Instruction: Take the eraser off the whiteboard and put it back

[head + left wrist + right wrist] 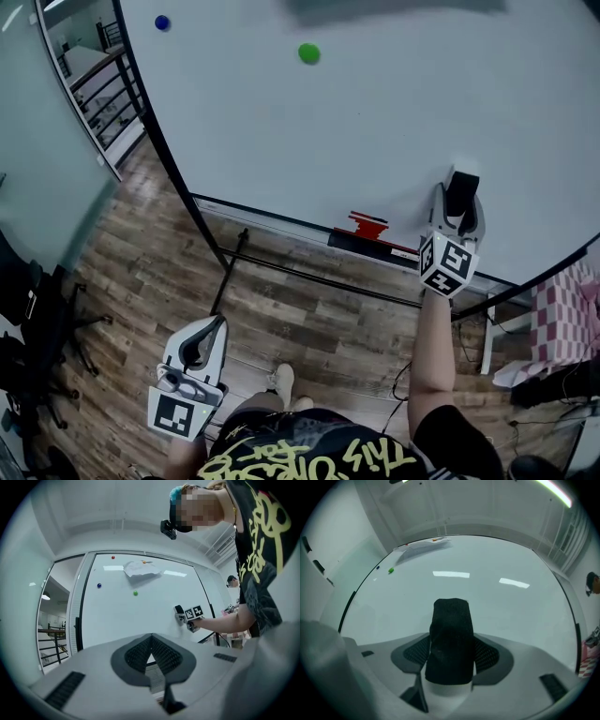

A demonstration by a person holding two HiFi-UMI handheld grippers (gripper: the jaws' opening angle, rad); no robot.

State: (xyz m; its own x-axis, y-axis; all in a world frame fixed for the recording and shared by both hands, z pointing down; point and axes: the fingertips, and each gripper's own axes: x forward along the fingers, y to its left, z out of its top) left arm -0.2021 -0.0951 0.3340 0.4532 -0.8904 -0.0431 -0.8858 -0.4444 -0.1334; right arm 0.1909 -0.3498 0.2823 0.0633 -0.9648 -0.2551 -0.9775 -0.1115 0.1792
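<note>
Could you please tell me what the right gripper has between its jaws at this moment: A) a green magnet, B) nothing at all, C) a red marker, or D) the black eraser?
D: in the right gripper view, the right gripper has its jaws closed on the black eraser, held up in front of the whiteboard.

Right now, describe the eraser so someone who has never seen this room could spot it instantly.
Start at the large white whiteboard, near its lower edge on the right. There the right hand-held gripper is shut on a black oblong felt eraser. Unlike the small round green magnet and blue magnet higher up, it is dark and blocky.
</note>
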